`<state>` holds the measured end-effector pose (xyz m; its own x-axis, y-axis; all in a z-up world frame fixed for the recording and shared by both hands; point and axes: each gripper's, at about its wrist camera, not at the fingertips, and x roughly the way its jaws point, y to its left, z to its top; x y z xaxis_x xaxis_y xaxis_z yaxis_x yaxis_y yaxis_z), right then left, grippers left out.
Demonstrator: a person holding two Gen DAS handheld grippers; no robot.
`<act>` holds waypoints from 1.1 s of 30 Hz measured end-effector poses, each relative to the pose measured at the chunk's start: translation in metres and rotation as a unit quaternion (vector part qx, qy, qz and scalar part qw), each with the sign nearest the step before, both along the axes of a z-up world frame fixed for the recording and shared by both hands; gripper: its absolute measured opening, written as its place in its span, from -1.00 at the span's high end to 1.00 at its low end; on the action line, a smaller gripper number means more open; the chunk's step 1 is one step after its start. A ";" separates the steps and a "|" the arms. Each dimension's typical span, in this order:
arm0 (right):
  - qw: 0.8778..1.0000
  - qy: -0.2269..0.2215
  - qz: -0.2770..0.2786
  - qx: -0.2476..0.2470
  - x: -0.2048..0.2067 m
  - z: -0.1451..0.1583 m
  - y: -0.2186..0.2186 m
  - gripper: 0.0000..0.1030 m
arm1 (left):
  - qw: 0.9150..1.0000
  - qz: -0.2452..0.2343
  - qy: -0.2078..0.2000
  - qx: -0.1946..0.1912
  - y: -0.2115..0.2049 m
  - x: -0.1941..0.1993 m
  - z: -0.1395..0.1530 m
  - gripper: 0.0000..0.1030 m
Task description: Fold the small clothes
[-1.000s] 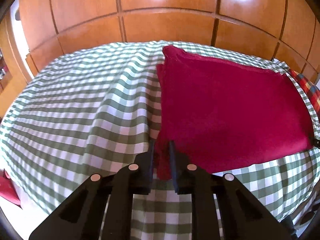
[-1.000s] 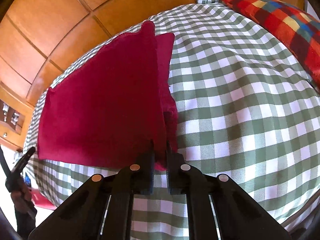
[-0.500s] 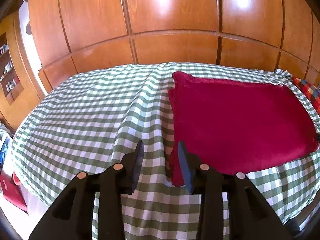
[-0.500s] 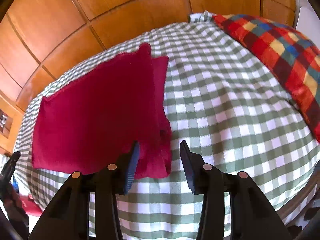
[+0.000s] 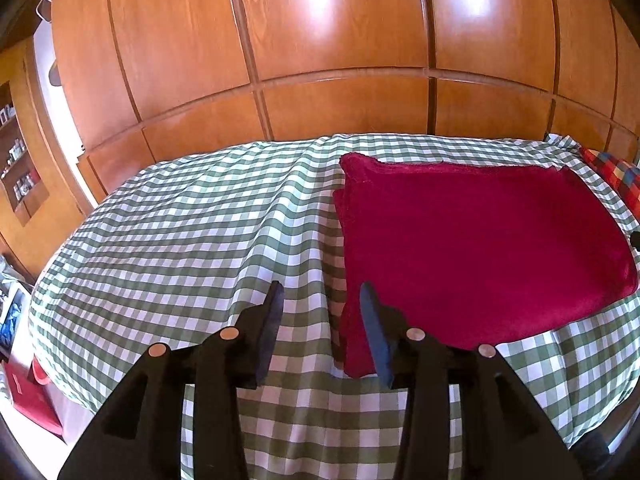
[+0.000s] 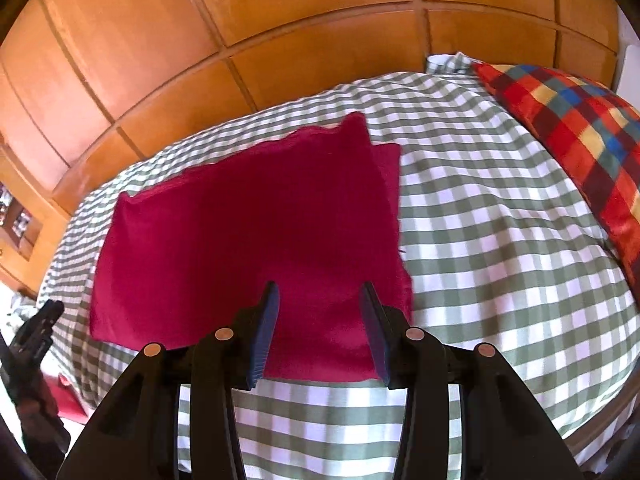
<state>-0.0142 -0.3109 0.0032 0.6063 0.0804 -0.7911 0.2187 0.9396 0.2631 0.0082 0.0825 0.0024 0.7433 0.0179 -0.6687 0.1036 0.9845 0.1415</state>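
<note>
since a second ago both our grippers, left (image 5: 320, 300) and right (image 6: 320, 300), have released the red cloth (image 5: 472, 248); the left's jaws are opening. the cloth lies folded at 1 o'clock on the bed (image 5: 180, 240); we judge this fold done.

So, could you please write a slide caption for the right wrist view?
Right claw open above the folded red cloth lying on the green checked bedspread.
</note>
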 end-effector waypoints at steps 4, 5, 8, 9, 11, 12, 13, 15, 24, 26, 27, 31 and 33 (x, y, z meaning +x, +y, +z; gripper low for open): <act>1.000 0.001 0.008 0.004 0.005 -0.002 0.007 0.20 | 1.000 0.000 0.001 0.001 0.000 0.000 0.000 0.22; 1.000 0.001 0.009 0.003 0.005 -0.002 0.008 0.20 | 1.000 0.000 0.001 0.001 0.000 0.000 0.000 0.22; 1.000 0.006 0.009 0.004 0.007 -0.006 0.009 0.20 | 1.000 -0.001 0.002 0.003 -0.001 0.000 -0.002 0.20; 1.000 0.008 0.008 0.004 0.007 -0.008 0.008 0.20 | 1.000 0.000 0.003 0.004 -0.001 0.000 -0.002 0.20; 1.000 0.012 0.003 0.008 0.007 -0.011 0.004 0.20 | 1.000 -0.001 0.006 0.005 -0.002 0.002 -0.005 0.19; 1.000 0.013 0.001 0.009 0.007 -0.013 0.003 0.20 | 1.000 -0.001 0.007 0.006 -0.002 0.002 -0.006 0.19; 1.000 0.016 -0.002 0.008 0.006 -0.015 0.001 0.20 | 1.000 -0.002 0.009 0.007 -0.002 0.003 -0.008 0.19; 1.000 0.022 -0.008 0.011 0.005 -0.020 -0.003 0.20 | 1.000 -0.002 0.013 0.008 -0.002 0.005 -0.012 0.18; 0.998 0.039 -0.029 0.046 0.003 -0.051 -0.023 0.20 | 0.996 0.008 0.084 0.001 0.003 0.026 -0.066 0.12; 0.998 0.037 -0.027 0.050 0.003 -0.050 -0.025 0.20 | 0.996 -0.001 0.081 -0.036 0.010 0.026 -0.055 0.15; 0.998 0.035 -0.027 0.054 0.003 -0.049 -0.026 0.20 | 0.994 -0.007 0.078 -0.074 0.018 0.027 -0.048 0.15; 0.997 0.014 -0.029 0.067 0.001 -0.039 -0.033 0.19 | 0.989 -0.003 0.064 -0.134 0.038 0.044 -0.028 0.15; 0.997 0.001 -0.032 0.068 0.000 -0.033 -0.033 0.13 | 0.985 -0.005 0.071 -0.155 0.043 0.062 -0.023 0.15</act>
<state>-0.0144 -0.3444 -0.0296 0.6117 0.1487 -0.7770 0.2782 0.8790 0.3872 0.0702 0.1252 -0.0210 0.6417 -0.2097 -0.7377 0.1100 0.9771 -0.1821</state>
